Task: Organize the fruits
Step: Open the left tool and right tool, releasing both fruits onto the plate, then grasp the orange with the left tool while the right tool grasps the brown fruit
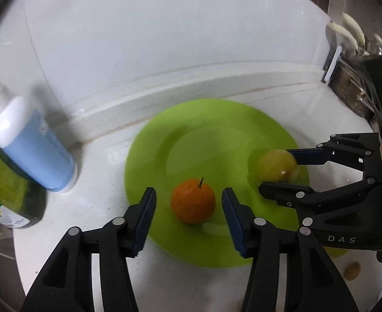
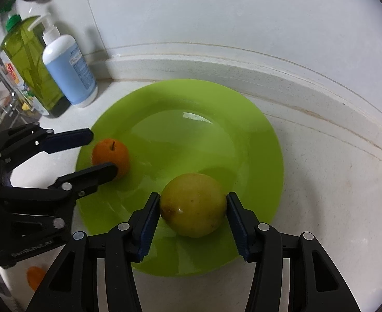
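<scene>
A green plate (image 1: 206,127) lies on the white counter and also shows in the right wrist view (image 2: 217,119). An orange with a short stem (image 1: 193,200) rests on the plate between the fingers of my left gripper (image 1: 189,208), which is open with gaps on both sides of the fruit. In the right wrist view the orange (image 2: 111,156) sits at the plate's left edge with the left gripper (image 2: 101,153) around it. A yellow-green lemon (image 2: 193,205) sits on the plate between the pads of my right gripper (image 2: 193,208), which touch or nearly touch its sides. The lemon (image 1: 276,165) and right gripper (image 1: 276,169) show at the right of the left wrist view.
A blue-and-white pump bottle (image 1: 32,143) and a green bottle (image 1: 6,182) stand left of the plate, against the back wall (image 2: 68,72). A small brownish fruit (image 1: 352,270) lies on the counter at the right. An orange piece (image 2: 34,277) lies near the counter's front. A utensil rack (image 1: 352,59) stands at the far right.
</scene>
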`<state>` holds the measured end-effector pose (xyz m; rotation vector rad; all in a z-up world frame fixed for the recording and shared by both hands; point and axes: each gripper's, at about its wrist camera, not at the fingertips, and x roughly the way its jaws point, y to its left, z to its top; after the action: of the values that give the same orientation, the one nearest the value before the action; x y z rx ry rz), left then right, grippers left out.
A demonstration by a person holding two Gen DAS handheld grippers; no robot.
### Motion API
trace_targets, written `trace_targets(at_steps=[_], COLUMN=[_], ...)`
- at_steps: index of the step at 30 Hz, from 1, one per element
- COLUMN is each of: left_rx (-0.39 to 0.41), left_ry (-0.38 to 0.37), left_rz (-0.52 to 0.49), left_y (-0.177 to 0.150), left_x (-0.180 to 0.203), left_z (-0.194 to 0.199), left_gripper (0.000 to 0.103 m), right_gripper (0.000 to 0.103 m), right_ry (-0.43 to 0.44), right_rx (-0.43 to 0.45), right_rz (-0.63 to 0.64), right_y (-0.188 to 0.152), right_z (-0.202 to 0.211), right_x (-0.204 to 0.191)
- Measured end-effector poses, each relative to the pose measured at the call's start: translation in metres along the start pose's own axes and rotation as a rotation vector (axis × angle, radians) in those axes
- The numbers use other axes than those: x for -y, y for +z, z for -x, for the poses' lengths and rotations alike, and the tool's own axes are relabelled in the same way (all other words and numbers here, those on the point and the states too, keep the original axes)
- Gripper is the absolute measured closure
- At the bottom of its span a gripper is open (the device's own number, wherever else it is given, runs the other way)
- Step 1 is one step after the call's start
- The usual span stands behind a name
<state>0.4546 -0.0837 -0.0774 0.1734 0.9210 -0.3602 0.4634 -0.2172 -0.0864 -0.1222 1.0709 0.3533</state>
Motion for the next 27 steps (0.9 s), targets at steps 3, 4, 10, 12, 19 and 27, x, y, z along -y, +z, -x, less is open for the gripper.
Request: trace_targets(at_steps=[3,4,10,12,19,27], left_rx=[0.030,0.043,0.124,0.151,0.247,0.308], left_ry=[0.003,0.005,0.017,0.027,0.061,0.084], left_rz=[-0.002,-0.002,0.023,0.023,0.053,0.069], left_y=[-0.002,-0.002,-0.011,-0.014,-0.033,-0.064], left_x=[-0.002,0.000,0.001,0.003,0.008,0.025], left_z=[0.018,0.026,0.074,0.091,0.150,0.203], left_gripper=[0.045,0.043,0.032,0.031,0.022,0.019], right_gripper=[0.045,0.045,0.040,0.037,0.031,0.030], right_ry=[-0.006,-0.016,-0.042,-0.058,-0.097,-0.109], right_rx=[0.033,0.051,0.168,0.218,0.358,0.473], right_rz=[0.005,0.017,0.009,0.005,-0.017,-0.059], right_y=[-0.003,-0.005,-0.021,-0.027,-0.045,-0.078], right_z=[0.013,0.020,0.064,0.082,0.139,0.185], right_x=[-0.004,-0.008,-0.020,-0.025,-0.043,-0.060])
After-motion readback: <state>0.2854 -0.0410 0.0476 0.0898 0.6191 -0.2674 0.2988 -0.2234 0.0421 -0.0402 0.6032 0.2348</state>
